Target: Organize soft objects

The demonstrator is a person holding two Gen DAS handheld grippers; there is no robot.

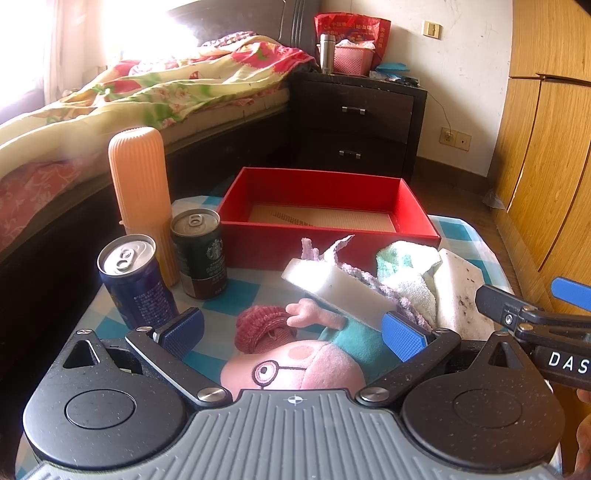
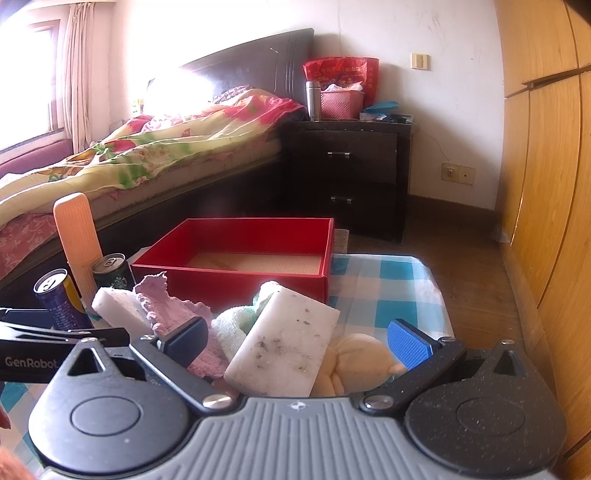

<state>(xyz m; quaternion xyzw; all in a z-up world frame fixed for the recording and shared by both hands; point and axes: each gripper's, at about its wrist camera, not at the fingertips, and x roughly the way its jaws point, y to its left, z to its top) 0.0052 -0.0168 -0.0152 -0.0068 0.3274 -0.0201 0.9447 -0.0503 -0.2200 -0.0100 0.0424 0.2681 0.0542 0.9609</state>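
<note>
Left wrist: pink plush toy (image 1: 295,369) half-hidden below.

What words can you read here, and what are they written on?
"DAS": right gripper body, cut off by the frame edge.
"GenRobot": left gripper body.
Starbucks logo: green can; its text is too blurred.
Blue can print: too small.
Red bag characters: unreadable.

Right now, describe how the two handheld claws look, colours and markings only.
Both match: the left claw and right claw have black speckled linkage arms with silver screws, two round black housings, a ribbed grey body bearing a small crosshair mark, and blue textured finger pads. White lettering shows on their sides: "DAS" on one, "GenRobot" on the other.
</note>
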